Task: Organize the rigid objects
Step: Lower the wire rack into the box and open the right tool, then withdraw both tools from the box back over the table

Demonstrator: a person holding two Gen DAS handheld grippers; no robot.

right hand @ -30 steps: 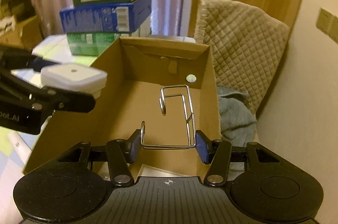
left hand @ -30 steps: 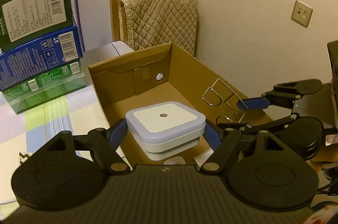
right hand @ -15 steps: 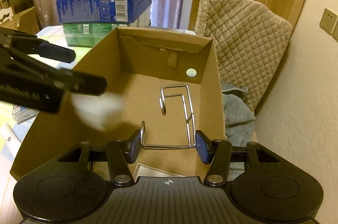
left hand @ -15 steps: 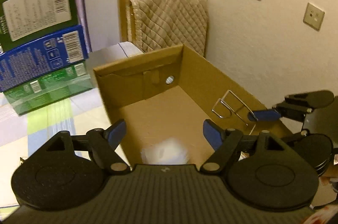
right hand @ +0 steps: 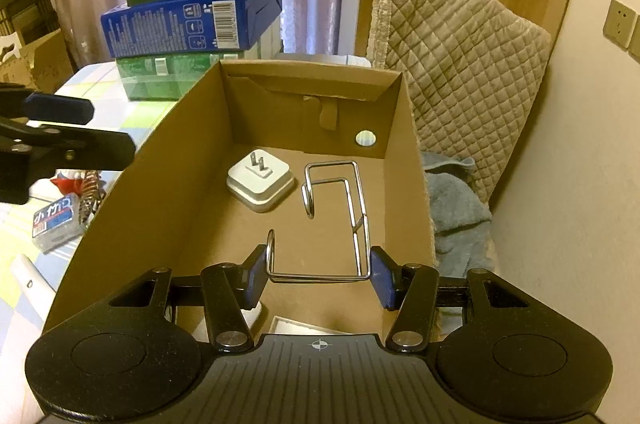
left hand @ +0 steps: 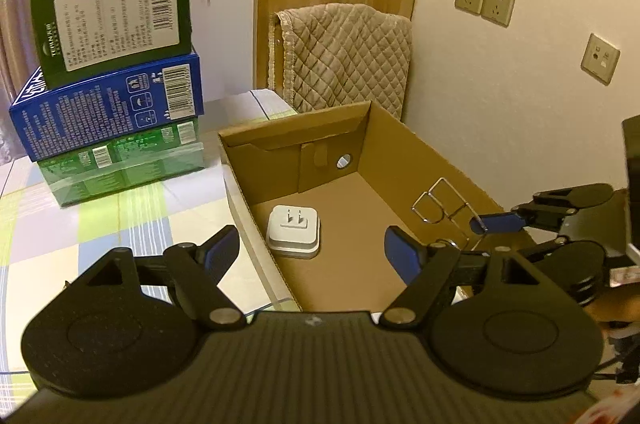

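Cardboard box (right hand: 192, 159) holds a white plug (right hand: 260, 183); only the right view shows table clutter (right hand: 56, 216). Left gripper (left hand: 312, 252) gapes empty, right gripper (right hand: 320, 276) pinches a wire hook (right hand: 344, 207)

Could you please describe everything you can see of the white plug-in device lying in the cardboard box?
The white plug-in device is a square block with rounded corners, apparently plastic, with a paler base layer. It lies prongs-up, two flat metal prongs standing from its top face, on the floor of the cardboard box near the far end. No gripper touches it.
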